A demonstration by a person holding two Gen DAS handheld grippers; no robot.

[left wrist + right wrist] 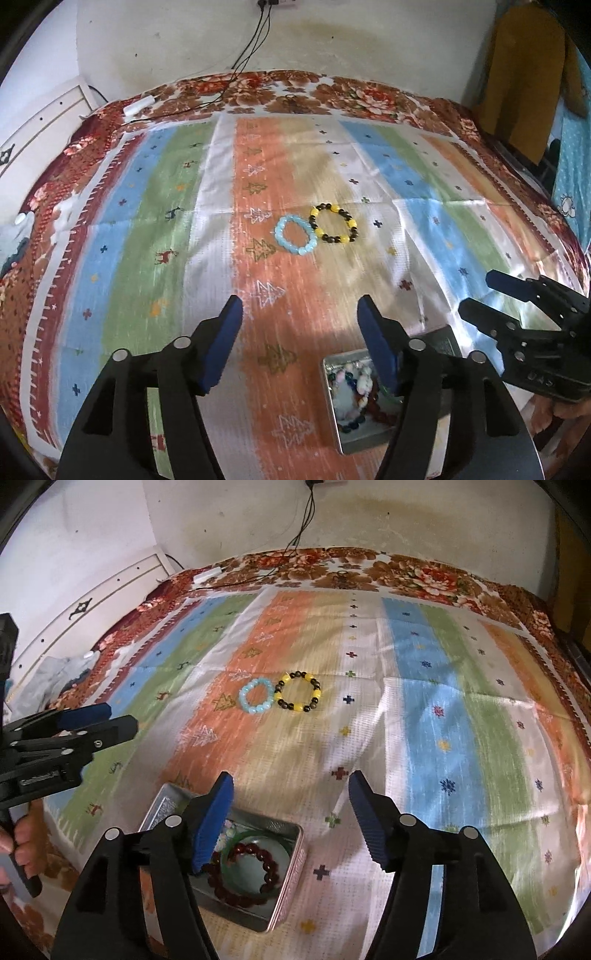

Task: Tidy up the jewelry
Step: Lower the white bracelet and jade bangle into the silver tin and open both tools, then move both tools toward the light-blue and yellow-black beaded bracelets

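Observation:
A light blue bead bracelet [295, 235] and a yellow-and-dark bead bracelet [334, 223] lie side by side on the striped cloth; both also show in the right wrist view, the blue bracelet [256, 695] left of the yellow-and-dark bracelet [298, 691]. An open metal tin [291, 864] near the front holds a dark red bead bracelet [255, 871], a green bangle [284, 853] and other beads; it also shows in the left wrist view [330, 402]. My left gripper [299, 310] is open and empty, above the cloth left of the tin. My right gripper [290, 784] is open and empty, over the tin's far side.
The striped cloth [147, 258] covers a floral bedspread [332, 92]. Black cables [243, 59] and a white plug [138, 105] lie at the far edge by the wall. A yellow garment [528, 74] hangs at the right. Crumpled clothes [62, 675] lie at the left.

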